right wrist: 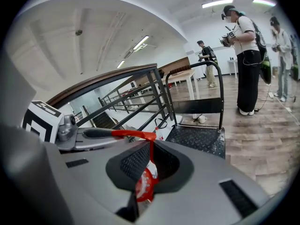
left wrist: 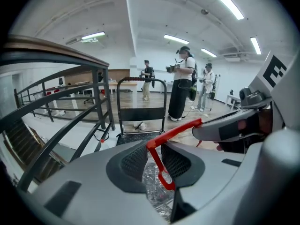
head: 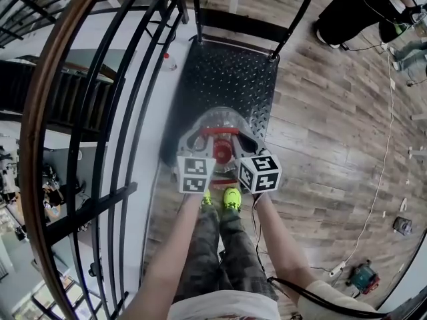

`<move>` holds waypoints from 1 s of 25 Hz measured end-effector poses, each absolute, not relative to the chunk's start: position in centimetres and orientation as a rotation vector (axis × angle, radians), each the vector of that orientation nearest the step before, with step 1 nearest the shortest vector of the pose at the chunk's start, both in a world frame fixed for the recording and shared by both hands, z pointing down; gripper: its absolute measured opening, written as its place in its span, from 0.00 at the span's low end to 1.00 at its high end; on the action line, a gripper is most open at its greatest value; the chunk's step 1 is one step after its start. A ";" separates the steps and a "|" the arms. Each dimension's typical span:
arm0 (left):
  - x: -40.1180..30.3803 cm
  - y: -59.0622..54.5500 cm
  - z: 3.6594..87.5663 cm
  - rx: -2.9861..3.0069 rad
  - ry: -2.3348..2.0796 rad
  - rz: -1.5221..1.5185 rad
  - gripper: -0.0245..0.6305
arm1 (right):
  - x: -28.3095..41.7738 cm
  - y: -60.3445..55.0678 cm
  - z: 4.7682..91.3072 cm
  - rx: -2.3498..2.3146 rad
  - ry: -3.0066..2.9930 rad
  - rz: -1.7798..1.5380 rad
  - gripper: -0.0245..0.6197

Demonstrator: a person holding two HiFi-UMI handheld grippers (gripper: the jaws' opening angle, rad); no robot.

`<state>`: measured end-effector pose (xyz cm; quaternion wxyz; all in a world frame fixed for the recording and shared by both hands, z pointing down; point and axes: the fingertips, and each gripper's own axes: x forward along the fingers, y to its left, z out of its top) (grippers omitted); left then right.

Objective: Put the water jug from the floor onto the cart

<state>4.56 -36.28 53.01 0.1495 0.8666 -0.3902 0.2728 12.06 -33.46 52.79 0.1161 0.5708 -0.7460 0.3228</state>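
My left forearm (head: 170,252) and right forearm (head: 281,245) reach forward and down, side by side. The left gripper (left wrist: 153,159) pinches the jug handle (left wrist: 176,131). The right gripper (right wrist: 149,165) seems clamped on it too, jaws nearly together.

Clear water jug (head: 223,120) — red cap and handle — upright over the near end of the black cart (head: 227,79).

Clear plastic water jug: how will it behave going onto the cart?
Probably heavy: left gripper and right gripper both clamp the thin red handle. Hung so, the clear plastic water jug may swing; its rounded wall could roll on the black cart.
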 end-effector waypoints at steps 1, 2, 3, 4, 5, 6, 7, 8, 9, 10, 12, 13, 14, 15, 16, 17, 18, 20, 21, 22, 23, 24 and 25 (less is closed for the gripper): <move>4.8 -36.7 53.3 2.494 -1.118 0.788 0.18 | 12.3 -33.9 53.1 1.676 -2.183 0.951 0.09; 5.1 -37.2 53.6 2.500 -1.115 0.792 0.18 | 12.5 -34.3 53.5 1.681 -2.182 0.956 0.09; 5.3 -37.7 53.9 2.505 -1.112 0.796 0.18 | 12.8 -34.7 53.8 1.687 -2.181 0.963 0.09; 5.6 -38.1 54.2 2.510 -1.109 0.800 0.18 | 13.0 -35.1 54.1 1.694 -2.180 0.969 0.09; 5.8 -38.5 54.4 2.514 -1.106 0.801 0.18 | 13.2 -35.5 54.4 1.701 -2.179 0.973 0.09; 6.0 -38.9 54.7 2.517 -1.104 0.799 0.18 | 13.4 -35.8 54.6 1.709 -2.180 0.976 0.09; 6.2 -39.2 54.8 2.518 -1.104 0.793 0.18 | 13.5 -36.1 54.7 1.716 -2.182 0.978 0.09; 6.2 -39.6 54.9 2.519 -1.107 0.784 0.18 | 13.6 -36.4 54.8 1.721 -2.186 0.979 0.09; 6.3 -40.0 55.0 2.520 -1.112 0.774 0.18 | 13.6 -36.8 54.9 1.726 -2.191 0.979 0.09; 6.2 -40.5 55.1 2.523 -1.118 0.766 0.18 | 13.6 -37.2 54.9 1.732 -2.196 0.978 0.09; 6.2 -41.2 55.2 2.530 -1.128 0.756 0.18 | 13.6 -37.9 55.0 1.737 -2.206 0.967 0.09; 6.3 -41.5 55.2 2.533 -1.130 0.754 0.18 | 13.6 -38.2 55.0 1.738 -2.209 0.960 0.09; 6.3 -41.7 55.3 2.537 -1.130 0.752 0.18 | 13.7 -38.4 55.1 1.740 -2.209 0.954 0.09; 6.4 -41.9 55.3 2.542 -1.127 0.751 0.18 | 13.8 -38.6 55.2 1.743 -2.208 0.949 0.09; 6.5 -42.1 55.4 2.546 -1.124 0.751 0.18 | 13.9 -38.9 55.3 1.749 -2.207 0.946 0.09; 6.6 -42.3 55.5 2.550 -1.122 0.750 0.18 | 14.0 -39.0 55.4 1.754 -2.207 0.943 0.09; 6.7 -42.5 55.6 2.555 -1.120 0.748 0.18 | 14.1 -39.2 55.5 1.759 -2.207 0.939 0.09; 6.9 -42.8 55.8 2.566 -1.115 0.745 0.18 | 14.3 -39.6 55.6 1.767 -2.208 0.927 0.09; 7.1 -43.1 55.8 2.571 -1.109 0.743 0.18 | 14.4 -39.8 55.7 1.769 -2.208 0.918 0.09; 7.2 -43.3 55.9 2.574 -1.101 0.741 0.18 | 14.6 -40.1 55.7 1.771 -2.208 0.909 0.09; 7.4 -43.5 56.0 2.576 -1.091 0.739 0.18 | 14.8 -40.3 55.8 1.774 -2.209 0.902 0.09; 7.6 -43.8 56.2 2.579 -1.082 0.740 0.18 | 14.9 -40.6 55.8 1.777 -2.212 0.898 0.09; 7.8 -44.1 56.2 2.584 -1.076 0.741 0.18 | 15.1 -40.9 55.9 1.779 -2.215 0.894 0.09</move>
